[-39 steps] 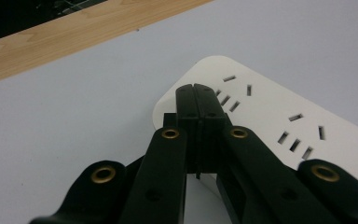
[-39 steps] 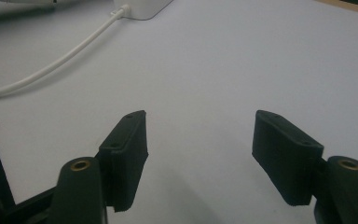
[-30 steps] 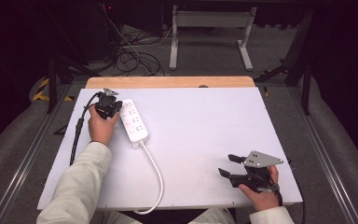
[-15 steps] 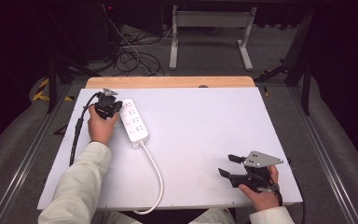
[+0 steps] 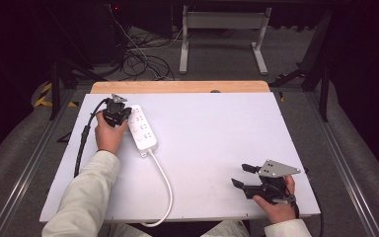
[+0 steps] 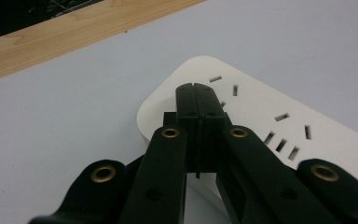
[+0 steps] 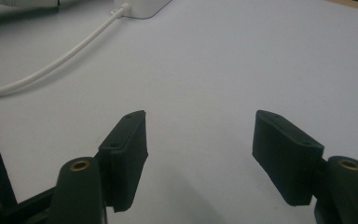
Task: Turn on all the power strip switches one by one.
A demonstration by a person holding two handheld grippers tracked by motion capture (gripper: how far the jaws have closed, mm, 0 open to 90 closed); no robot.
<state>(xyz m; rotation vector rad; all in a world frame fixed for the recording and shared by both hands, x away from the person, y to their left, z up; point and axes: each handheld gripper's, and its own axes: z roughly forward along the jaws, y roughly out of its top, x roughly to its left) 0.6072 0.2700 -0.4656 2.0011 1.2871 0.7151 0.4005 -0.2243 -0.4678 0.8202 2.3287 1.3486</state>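
Observation:
A white power strip [image 5: 142,127] lies on the white table top [image 5: 217,133] at the back left, and its white cord [image 5: 164,187] runs toward the front edge. My left gripper [image 5: 124,114] is shut, with its tips over the strip's far end. In the left gripper view the gripper [image 6: 196,89] has its jaws pressed together with nothing between them, above the power strip [image 6: 279,126] and its socket slots. My right gripper [image 5: 241,175] stands open near the front right, pointing left. Seen from the right gripper view, the gripper [image 7: 199,135] holds nothing over bare table, and the cord [image 7: 60,59] lies farther off.
A wooden strip [image 5: 177,87] borders the table's far edge. A black cable [image 5: 83,140] trails from the left gripper along the table's left side. Beyond the table are floor cables [image 5: 143,59] and a grey stand [image 5: 222,29]. Wide bare table lies between the two grippers.

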